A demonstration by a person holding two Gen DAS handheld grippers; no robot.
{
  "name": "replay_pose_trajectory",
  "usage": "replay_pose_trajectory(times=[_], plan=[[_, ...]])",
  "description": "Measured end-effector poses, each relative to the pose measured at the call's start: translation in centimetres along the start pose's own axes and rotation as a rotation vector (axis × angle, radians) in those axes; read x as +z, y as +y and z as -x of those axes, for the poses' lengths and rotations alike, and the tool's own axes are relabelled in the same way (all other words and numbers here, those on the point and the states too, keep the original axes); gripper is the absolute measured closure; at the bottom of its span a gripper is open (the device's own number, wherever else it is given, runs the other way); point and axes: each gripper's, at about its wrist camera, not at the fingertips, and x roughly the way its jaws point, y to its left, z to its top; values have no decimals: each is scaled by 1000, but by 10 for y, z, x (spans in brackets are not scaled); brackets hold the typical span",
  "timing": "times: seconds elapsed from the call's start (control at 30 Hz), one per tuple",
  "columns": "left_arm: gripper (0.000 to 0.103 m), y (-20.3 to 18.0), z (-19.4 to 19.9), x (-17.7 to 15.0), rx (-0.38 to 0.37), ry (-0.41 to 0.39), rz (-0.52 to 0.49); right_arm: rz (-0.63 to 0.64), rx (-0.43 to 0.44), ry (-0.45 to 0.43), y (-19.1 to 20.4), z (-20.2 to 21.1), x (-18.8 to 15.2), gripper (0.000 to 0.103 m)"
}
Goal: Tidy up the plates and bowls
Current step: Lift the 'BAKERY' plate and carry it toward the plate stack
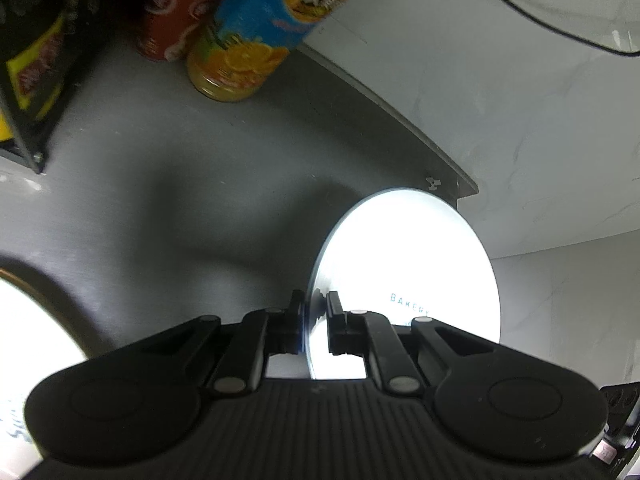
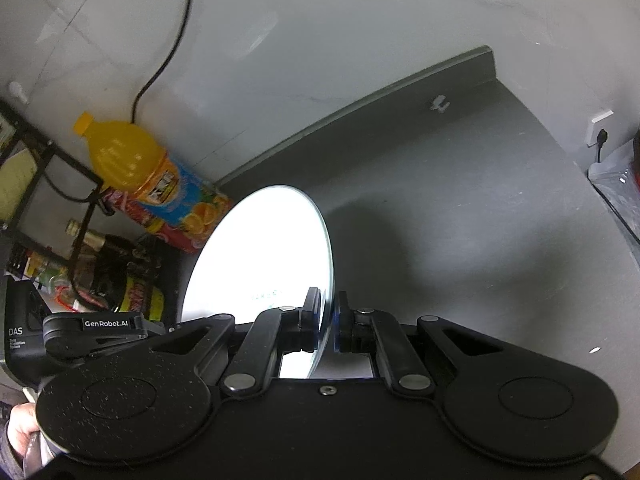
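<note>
A white plate (image 1: pixel 404 264) with the blue word BAKERY hangs on edge above the grey steel counter (image 1: pixel 180 200). My left gripper (image 1: pixel 314 316) is shut on its near left rim, and the plate spreads out to the right of the fingers. In the right wrist view a white plate (image 2: pixel 260 248) with the same faint lettering spreads to the left, and my right gripper (image 2: pixel 328 320) is shut on its right rim. It looks like one plate held by both. A second white dish with a brown rim (image 1: pixel 32 320) lies at the lower left.
An orange juice bottle (image 2: pixel 132 168) and a red bottle (image 1: pixel 172 20) stand at the back by a black wire rack (image 2: pixel 60 168) full of packets. A black cable (image 2: pixel 172 48) runs down the marble wall. A wall socket (image 2: pixel 600 132) and a plastic bag (image 2: pixel 616 188) are at the right.
</note>
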Motion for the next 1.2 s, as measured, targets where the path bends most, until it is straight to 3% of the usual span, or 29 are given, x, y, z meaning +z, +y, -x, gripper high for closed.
replay_pose_trajectory(times=[0.53, 1.2], plan=[[95, 58, 60, -9, 4, -16, 6, -24, 25, 5, 62, 2, -54, 96], [95, 135, 97, -29, 20, 50, -31, -80, -5, 4, 106, -8, -143, 96]])
